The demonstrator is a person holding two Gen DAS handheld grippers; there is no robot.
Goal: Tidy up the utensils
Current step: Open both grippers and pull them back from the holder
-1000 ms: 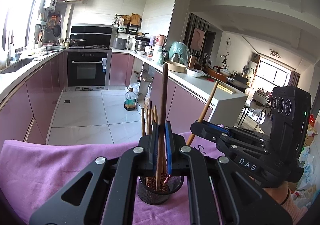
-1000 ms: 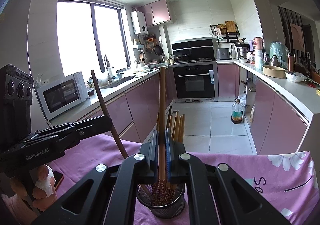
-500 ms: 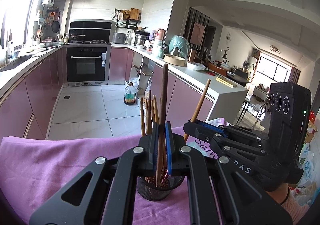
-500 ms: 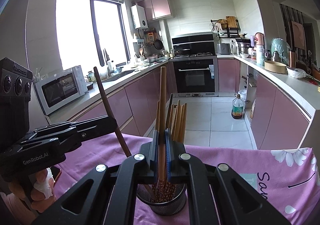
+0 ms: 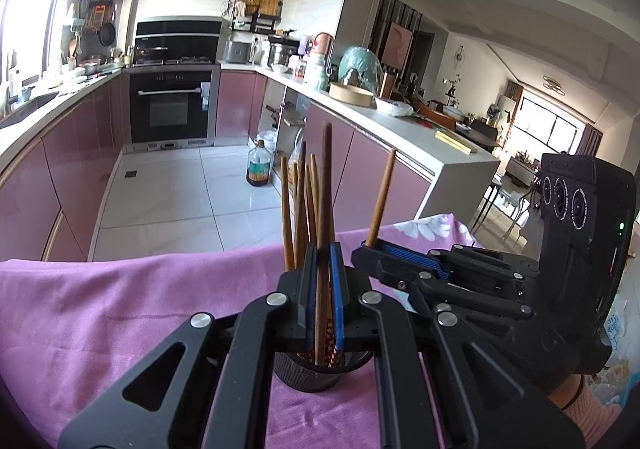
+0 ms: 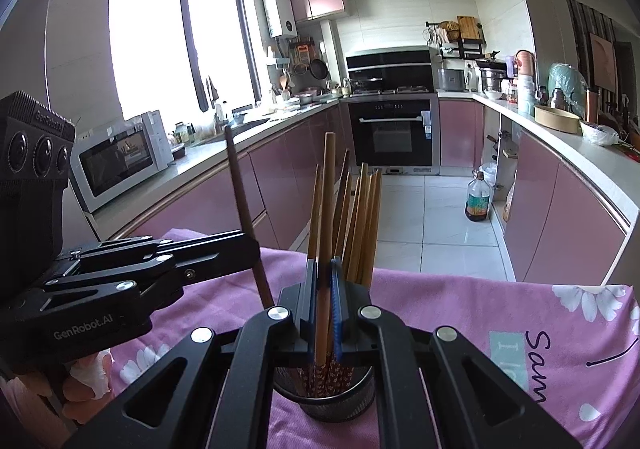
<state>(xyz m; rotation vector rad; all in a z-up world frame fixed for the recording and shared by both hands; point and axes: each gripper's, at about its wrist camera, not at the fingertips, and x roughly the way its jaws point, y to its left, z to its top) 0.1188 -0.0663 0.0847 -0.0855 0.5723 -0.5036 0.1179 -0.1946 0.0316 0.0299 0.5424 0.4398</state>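
Observation:
A black mesh cup [image 5: 316,371] [image 6: 325,405] stands on the purple cloth with several wooden chopsticks [image 5: 298,205] [image 6: 362,217] upright in it. My left gripper [image 5: 323,249] [image 6: 253,245] is shut on a dark brown chopstick [image 5: 326,185] [image 6: 240,193], whose patterned lower end reaches into the cup's mouth. My right gripper [image 6: 324,264] [image 5: 366,249] is shut on a lighter brown chopstick [image 6: 328,189] [image 5: 382,197], which also points down into the cup. The two grippers meet over the cup from the left and the right.
The purple flower-printed cloth [image 6: 500,313] [image 5: 120,297] covers the table; its far edge drops to a tiled kitchen floor. A hand [image 6: 86,377] holds the left gripper's handle. Pink cabinets, an oven [image 6: 394,133] and an oil bottle [image 6: 477,201] stand far behind.
Both grippers have sunk toward the cup with their chopsticks still gripped. The chopsticks in the cup now rise higher in both views.

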